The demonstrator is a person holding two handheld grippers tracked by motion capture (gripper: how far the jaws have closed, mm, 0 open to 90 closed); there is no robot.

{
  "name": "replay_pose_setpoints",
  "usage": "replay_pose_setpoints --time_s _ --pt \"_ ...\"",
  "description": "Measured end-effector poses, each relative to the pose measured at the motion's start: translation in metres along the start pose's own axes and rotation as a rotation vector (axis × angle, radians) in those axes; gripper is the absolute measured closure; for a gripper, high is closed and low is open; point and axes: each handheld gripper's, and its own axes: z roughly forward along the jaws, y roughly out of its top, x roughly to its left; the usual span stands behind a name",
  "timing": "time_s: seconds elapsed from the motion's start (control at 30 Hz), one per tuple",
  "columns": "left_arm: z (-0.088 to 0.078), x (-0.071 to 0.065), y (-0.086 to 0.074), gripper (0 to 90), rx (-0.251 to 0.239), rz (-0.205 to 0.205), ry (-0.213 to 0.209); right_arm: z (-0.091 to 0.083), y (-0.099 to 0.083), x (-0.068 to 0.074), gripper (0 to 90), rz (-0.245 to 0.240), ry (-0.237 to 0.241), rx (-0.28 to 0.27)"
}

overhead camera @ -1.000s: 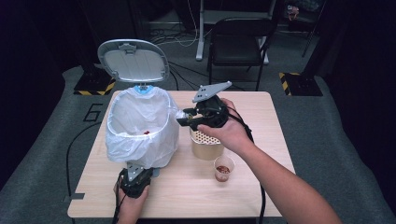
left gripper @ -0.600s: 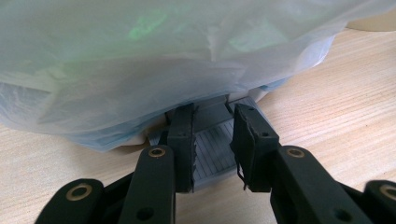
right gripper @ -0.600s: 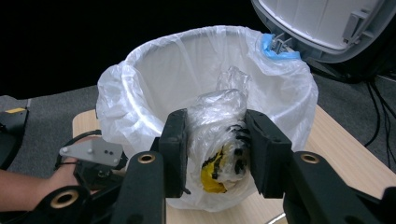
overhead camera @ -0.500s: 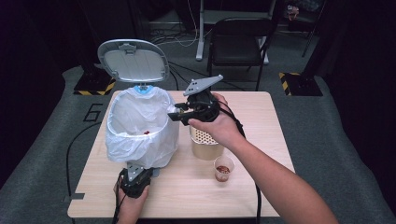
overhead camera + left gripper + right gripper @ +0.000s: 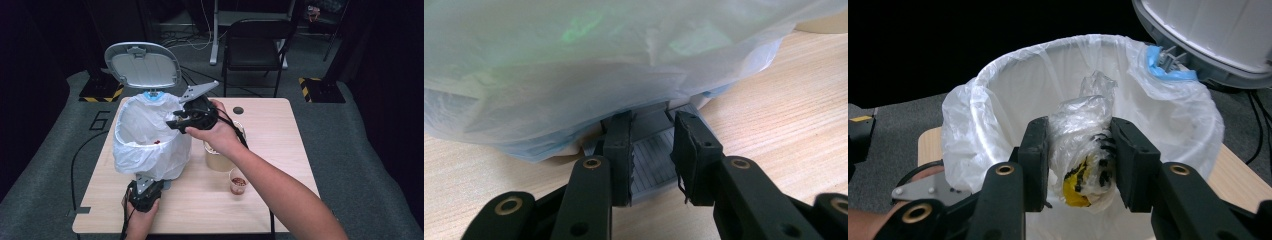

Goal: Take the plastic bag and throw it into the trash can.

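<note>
Right tongs clamp a plastic wrapper over the bin; left tongs grip its pedal.

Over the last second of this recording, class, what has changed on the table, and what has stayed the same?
The right gripper, shut on a crumpled plastic wrapper, moved left from above the tan cup to over the open, bag-lined bin. The left gripper stayed at the bin's pedal, jaws either side of it. The small cup and raised lid kept their places.

Crumpled plastic wrapper, above lined bin
</note>
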Motion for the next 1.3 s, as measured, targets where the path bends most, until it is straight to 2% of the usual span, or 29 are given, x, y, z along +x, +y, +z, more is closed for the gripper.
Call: replay_pose_setpoints --time_s 0.3,0.43,0.47,0.5,0.57,0.63,0.67,0.7,0.77,1.03,1.13,1.17,1.27,1.3 --pt "0.000 0.000 0.000 69.2 0.001 0.000 0.000 0.023 0.011 0.004 61.8 0.000 0.007 -0.009" --pt "0.000 0.001 0.000 69.2 0.002 0.014 0.001 0.031 0.013 0.005 61.7 0.008 0.000 -0.006" --pt "0.001 -0.001 -0.001 69.2 -0.016 0.004 0.014 0.033 0.014 0.004 61.7 0.008 -0.001 -0.008" --pt "-0.001 0.000 0.001 69.2 0.016 0.005 -0.005 0.035 0.015 0.004 61.7 0.015 0.000 -0.007" --pt "0.001 0.000 -0.001 69.2 -0.015 0.008 0.015 0.040 0.015 0.003 61.8 0.014 -0.001 -0.010" --pt "0.000 0.001 0.000 69.2 0.002 0.016 0.001 0.043 0.015 0.003 61.7 0.018 -0.001 -0.002" --pt "0.001 0.000 0.000 69.2 -0.013 0.011 0.014 0.046 0.015 0.002 61.7 0.014 -0.004 -0.003" --pt "0.000 0.000 0.000 69.2 -0.003 -0.003 0.002 0.047 0.015 0.002 61.7 0.019 -0.003 0.002" --pt "0.000 -0.001 0.000 69.2 -0.003 -0.005 0.002 0.051 0.016 0.003 61.7 0.014 -0.004 0.008" --pt "0.000 0.001 0.000 69.2 0.002 0.014 0.001 0.060 0.018 0.009 61.7 0.000 -0.004 0.006" --pt "0.000 0.000 0.000 69.2 0.002 0.010 0.003 0.062 0.018 0.009 61.2 0.013 0.004 0.000" --pt "0.000 0.000 0.000 69.2 0.001 0.008 0.003 0.062 0.018 0.009 59.4 0.020 0.012 -0.004" --pt "0.000 0.000 0.000 69.2 0.000 0.003 0.002 0.063 0.018 0.011 42.0 0.031 0.054 -0.020" --pt "0.000 0.000 0.000 69.2 0.001 0.006 0.002 0.063 0.019 0.012 38.1 0.021 0.053 -0.026"
